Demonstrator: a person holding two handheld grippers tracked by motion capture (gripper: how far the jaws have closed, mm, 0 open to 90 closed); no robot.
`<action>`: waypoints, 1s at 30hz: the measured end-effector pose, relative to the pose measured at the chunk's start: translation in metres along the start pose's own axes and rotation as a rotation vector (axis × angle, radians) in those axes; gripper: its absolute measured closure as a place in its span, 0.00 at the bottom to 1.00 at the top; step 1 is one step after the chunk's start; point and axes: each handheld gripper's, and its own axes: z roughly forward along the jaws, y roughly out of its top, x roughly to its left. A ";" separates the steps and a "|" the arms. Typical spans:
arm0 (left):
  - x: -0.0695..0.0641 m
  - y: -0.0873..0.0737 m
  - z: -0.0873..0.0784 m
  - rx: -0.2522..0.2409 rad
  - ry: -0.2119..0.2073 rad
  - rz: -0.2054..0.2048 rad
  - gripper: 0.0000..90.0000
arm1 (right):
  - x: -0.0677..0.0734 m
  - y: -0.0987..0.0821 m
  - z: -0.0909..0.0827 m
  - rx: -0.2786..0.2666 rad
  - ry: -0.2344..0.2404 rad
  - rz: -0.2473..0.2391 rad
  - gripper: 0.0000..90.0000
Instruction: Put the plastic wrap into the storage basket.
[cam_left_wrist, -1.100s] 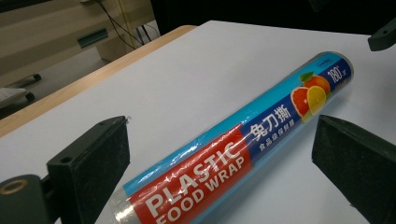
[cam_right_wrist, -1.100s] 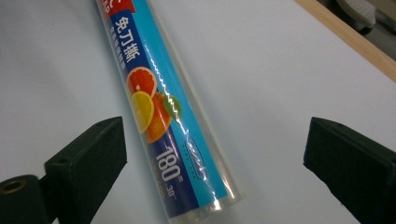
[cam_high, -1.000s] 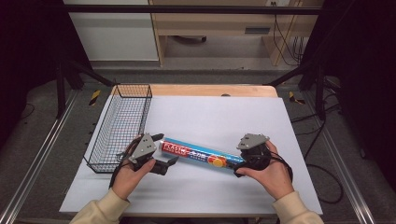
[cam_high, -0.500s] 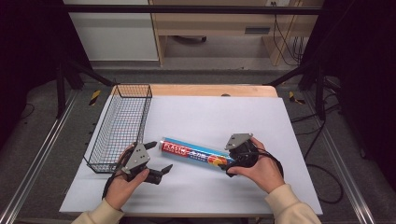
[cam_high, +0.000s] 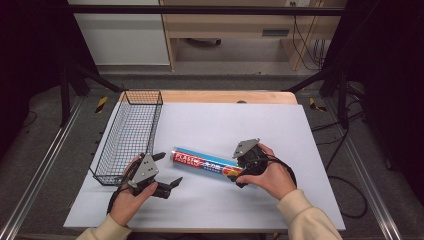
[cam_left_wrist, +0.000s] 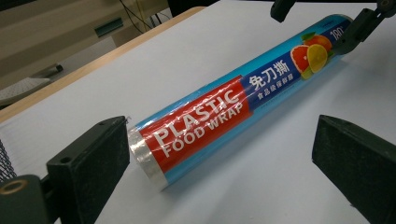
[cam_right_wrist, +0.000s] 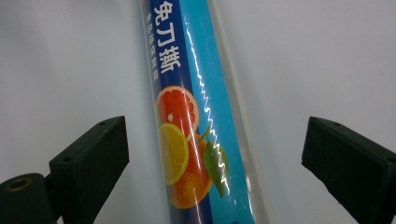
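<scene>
Two grippers worked at a white table (cam_high: 310, 150): at the left, beside the near end of a wire basket (cam_high: 131, 132), the left gripper (cam_high: 167, 170) stood with its jaws spread wide and empty, aimed at the red end of a plastic food wrap roll (cam_high: 206, 164) just in front of it. The roll lay flat near the table's middle. At its fruit-printed right end, the right gripper (cam_right_wrist: 212, 154) straddled it, jaws wide after just opening, with clear gaps on both sides.

We record a white-topped table (cam_high: 240, 125) with a wooden far edge, standing on grey floor (cam_high: 40, 165). Metal rails (cam_high: 47, 165) run along both sides. Behind it stand a white cabinet (cam_high: 120, 35) and a wooden bench (cam_high: 235, 30). Cables (cam_high: 305, 35) hang at right. The surroundings are dark.
</scene>
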 end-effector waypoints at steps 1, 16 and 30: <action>0.000 0.000 0.001 0.004 -0.002 0.005 0.05 | -0.001 0.000 0.004 0.004 0.012 0.005 0.09; 0.000 -0.001 0.001 0.015 -0.002 0.011 0.05 | -0.004 -0.002 0.035 0.058 0.045 -0.022 0.16; 0.000 -0.001 0.002 0.031 -0.011 0.019 0.05 | -0.002 0.001 0.044 0.160 0.063 -0.035 0.30</action>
